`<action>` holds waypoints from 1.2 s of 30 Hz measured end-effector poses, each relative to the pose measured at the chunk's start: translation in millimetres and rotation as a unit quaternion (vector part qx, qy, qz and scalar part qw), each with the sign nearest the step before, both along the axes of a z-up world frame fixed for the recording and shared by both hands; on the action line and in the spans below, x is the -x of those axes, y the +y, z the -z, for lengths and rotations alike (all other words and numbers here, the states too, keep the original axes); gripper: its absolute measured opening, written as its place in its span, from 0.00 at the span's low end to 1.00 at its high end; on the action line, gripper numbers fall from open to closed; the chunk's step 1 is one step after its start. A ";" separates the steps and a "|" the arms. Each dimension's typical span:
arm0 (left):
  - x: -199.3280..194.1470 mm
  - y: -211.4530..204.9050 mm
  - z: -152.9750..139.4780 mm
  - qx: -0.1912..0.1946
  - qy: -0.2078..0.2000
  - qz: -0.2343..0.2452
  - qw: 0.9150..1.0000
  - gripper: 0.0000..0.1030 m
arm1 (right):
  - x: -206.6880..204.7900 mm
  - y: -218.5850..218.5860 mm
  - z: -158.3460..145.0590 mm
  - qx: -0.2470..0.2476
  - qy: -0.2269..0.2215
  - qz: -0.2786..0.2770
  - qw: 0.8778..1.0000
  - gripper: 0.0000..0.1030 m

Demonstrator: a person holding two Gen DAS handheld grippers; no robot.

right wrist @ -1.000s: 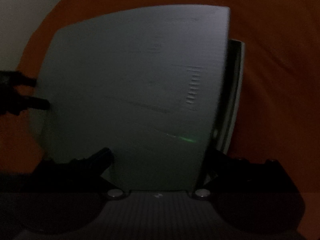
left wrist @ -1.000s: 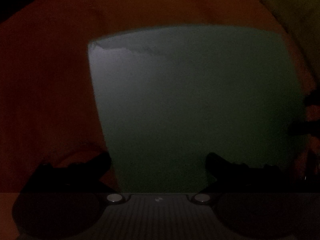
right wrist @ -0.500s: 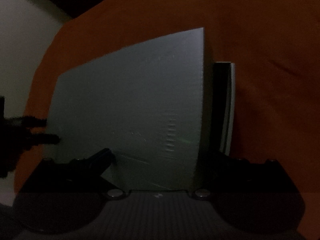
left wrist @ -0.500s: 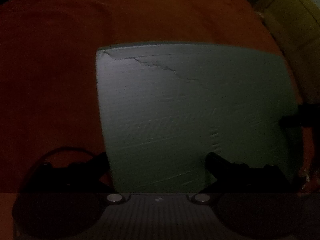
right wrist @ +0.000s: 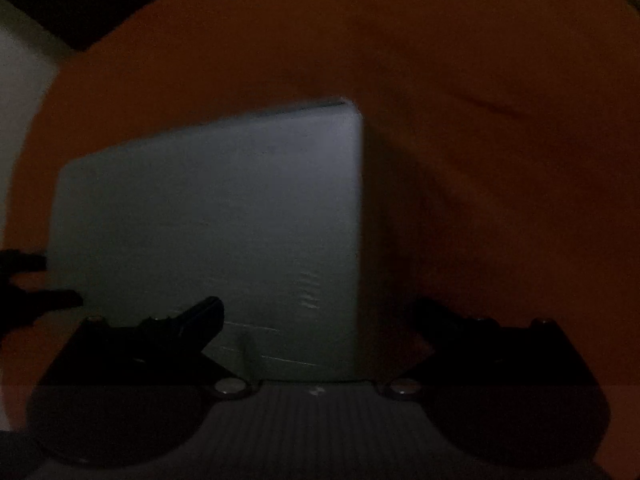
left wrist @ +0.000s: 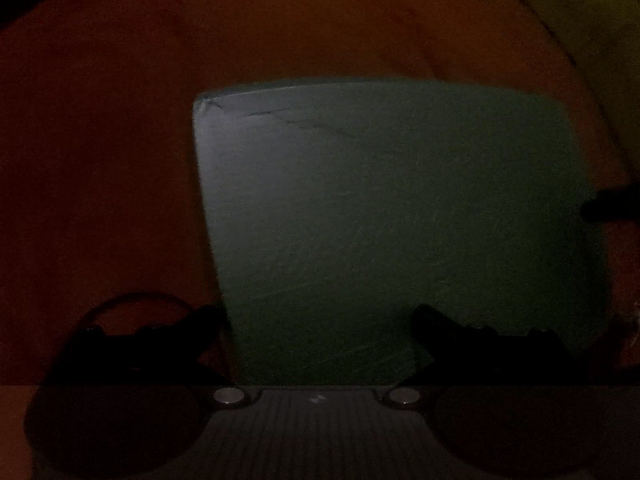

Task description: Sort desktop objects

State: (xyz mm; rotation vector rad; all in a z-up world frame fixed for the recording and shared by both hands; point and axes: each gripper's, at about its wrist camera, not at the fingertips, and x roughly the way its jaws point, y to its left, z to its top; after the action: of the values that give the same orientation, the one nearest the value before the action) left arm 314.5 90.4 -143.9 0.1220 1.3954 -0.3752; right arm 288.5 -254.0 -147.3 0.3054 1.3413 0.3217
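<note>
The scene is very dark. A flat grey board or box lid [left wrist: 380,220] with a cracked far-left corner fills the left wrist view over an orange cloth [left wrist: 100,160]. My left gripper [left wrist: 316,320] has its fingers apart, one at each side of the board's near edge. The same grey board [right wrist: 208,232] shows in the right wrist view, and my right gripper [right wrist: 316,316] has its fingers apart around the board's near right corner. Each view shows the other gripper's dark fingertips [left wrist: 608,204] [right wrist: 44,300] at the board's far side.
The orange cloth [right wrist: 480,120] covers the surface all round the board. A pale wall or surface [right wrist: 20,100] lies at the far left of the right wrist view, and a yellowish object [left wrist: 592,20] lies beyond the cloth at top right of the left wrist view.
The board has sunk lower in both views and appears flatter. The dark and white edge beside its right side in the right wrist view is no longer seen.
</note>
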 end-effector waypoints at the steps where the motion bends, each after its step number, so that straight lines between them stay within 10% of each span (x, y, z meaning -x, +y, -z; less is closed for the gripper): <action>1: 5.2 0.9 -1.2 0.001 0.002 -0.003 1.000 1.00 | -1.9 0.2 3.4 -0.001 0.002 0.001 1.000 1.00; 16: 18.0 22.4 1.9 0.021 -0.016 -0.037 0.999 1.00 | -5.8 33.8 14.6 0.027 -0.026 -0.012 0.999 1.00; 30: 42.0 14.1 -62.6 0.005 -0.051 -0.062 0.997 0.99 | 5.1 31.8 -23.0 0.046 -0.087 0.021 0.995 1.00; 33: 55.5 12.8 -95.7 -0.021 -0.096 -0.097 0.990 0.99 | 16.8 39.6 -64.4 0.083 -0.134 0.042 0.987 1.00; 36: 80.5 1.7 -130.7 -0.093 -0.187 -0.151 0.966 0.99 | 35.3 51.6 -104.7 0.123 -0.184 0.054 0.974 1.00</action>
State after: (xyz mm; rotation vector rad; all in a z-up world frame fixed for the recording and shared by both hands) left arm 234.0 92.0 -13.2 0.1238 1.0502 0.0363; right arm 253.2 -202.4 -42.6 0.1029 0.9803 0.1099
